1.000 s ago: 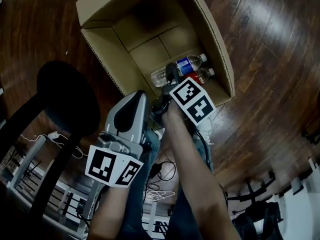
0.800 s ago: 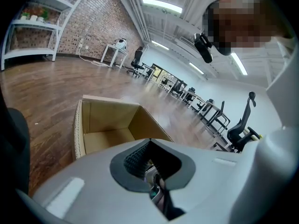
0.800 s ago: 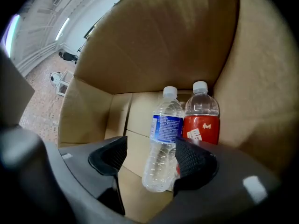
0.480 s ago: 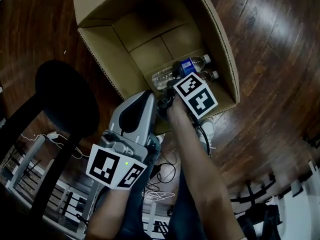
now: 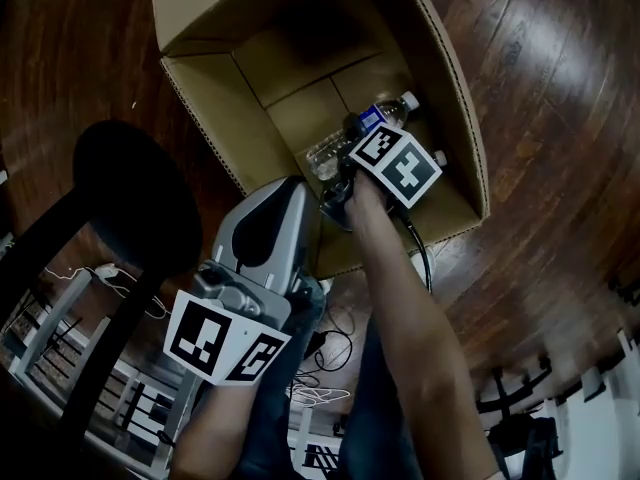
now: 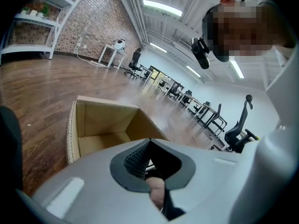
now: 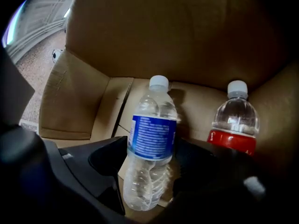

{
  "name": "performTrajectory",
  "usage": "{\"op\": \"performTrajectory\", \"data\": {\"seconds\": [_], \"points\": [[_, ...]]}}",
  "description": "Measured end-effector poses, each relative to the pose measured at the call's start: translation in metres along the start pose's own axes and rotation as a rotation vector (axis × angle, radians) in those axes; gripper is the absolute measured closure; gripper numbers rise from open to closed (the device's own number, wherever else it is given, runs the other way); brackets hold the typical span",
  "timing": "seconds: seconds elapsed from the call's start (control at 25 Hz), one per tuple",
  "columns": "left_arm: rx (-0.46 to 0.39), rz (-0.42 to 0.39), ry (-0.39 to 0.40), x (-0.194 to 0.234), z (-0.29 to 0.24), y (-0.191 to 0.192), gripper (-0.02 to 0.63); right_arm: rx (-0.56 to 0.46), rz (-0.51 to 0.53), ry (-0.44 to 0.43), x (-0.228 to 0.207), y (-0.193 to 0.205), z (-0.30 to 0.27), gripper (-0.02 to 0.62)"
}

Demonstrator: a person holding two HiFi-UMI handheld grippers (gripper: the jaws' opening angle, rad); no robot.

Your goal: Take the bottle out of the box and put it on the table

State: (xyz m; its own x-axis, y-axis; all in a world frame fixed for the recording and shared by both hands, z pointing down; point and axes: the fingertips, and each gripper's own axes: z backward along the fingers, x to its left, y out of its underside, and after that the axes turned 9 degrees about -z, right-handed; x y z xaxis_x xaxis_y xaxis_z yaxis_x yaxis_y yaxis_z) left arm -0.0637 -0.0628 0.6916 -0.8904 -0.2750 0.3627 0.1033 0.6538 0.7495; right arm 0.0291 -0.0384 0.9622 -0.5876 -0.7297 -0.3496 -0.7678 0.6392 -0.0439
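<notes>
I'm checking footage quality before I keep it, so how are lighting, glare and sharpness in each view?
Head view: dim overall, glare streaks on the floor, edges bent by the wide lens. Left gripper view: bright, ceiling lights glaring white, a mosaic patch at top right. Right gripper view: shadowy inside the box, foreground nearly black, blue-label bottle fairly sharp.

Clear bottle [image 7: 152, 157], blue label, white cap, gripped at its lower half between the right gripper's [image 7: 150, 181] jaws, inside the open cardboard box [image 5: 200, 3] — red-label bottle [image 7: 233, 125] just beside it.

Left gripper [image 6: 149, 143] closed, right gripper [image 7: 150, 164] clamping bottle [image 7: 154, 134]
</notes>
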Motion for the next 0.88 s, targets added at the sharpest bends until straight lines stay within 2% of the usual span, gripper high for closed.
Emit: {"op": "performTrajectory", "data": {"seconds": [0.24, 0.4, 0.48, 0.64, 0.88], "points": [[0.009, -0.01, 0.001, 0.005, -0.003, 0.001, 0.607, 0.046, 0.024, -0.001, 0.009, -0.001, -0.016, 0.263], [-0.008, -0.025, -0.01, 0.011, -0.004, -0.006, 0.608, 0.022, 0.038, 0.002, 0.01, -0.002, -0.016, 0.281], [-0.018, -0.019, -0.035, 0.018, 0.0, -0.009, 0.607, 0.025, 0.079, -0.02, 0.014, -0.001, -0.017, 0.312], [-0.027, -0.01, -0.051, 0.022, 0.003, -0.011, 0.608, 0.002, 0.152, -0.066, 0.02, -0.005, -0.009, 0.319], [-0.072, 0.04, -0.099, 0.016, 0.014, -0.019, 0.608, -0.014, 0.367, -0.187, 0.047, -0.008, 0.032, 0.318]]}}
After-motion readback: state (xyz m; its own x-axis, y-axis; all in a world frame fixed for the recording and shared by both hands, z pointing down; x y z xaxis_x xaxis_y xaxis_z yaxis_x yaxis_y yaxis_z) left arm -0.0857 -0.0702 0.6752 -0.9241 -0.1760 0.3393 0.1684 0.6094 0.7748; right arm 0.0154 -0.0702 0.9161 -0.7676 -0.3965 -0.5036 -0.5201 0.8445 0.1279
